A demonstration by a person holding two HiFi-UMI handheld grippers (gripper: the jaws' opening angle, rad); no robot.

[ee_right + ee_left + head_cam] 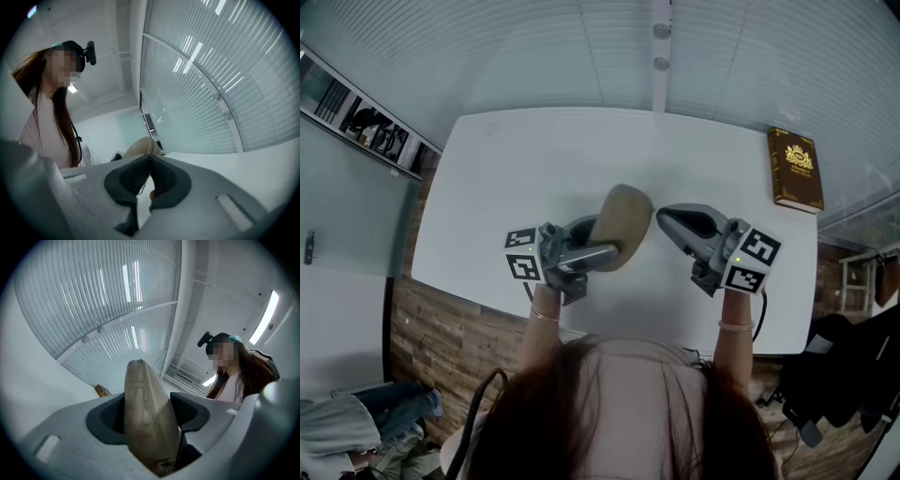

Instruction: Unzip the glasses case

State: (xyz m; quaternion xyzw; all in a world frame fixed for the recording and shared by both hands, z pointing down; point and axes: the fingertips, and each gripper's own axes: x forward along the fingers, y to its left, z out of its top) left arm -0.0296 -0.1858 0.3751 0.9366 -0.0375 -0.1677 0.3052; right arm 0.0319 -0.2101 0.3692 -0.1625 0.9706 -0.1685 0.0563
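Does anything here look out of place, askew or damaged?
Nothing stands out. The tan fabric glasses case is gripped in the left tool and looks intact; the brown hardcover book lies flat near a corner of the white table.

White table, slatted blinds, wood floor, strip light

The left gripper covers one end of the glasses case, zipper pull indiscernible.

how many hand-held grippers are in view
2. The left hand-held gripper grips the tan glasses case at centre; the right hand-held gripper, jaws shut, sits just right of the case. None seem hidden.
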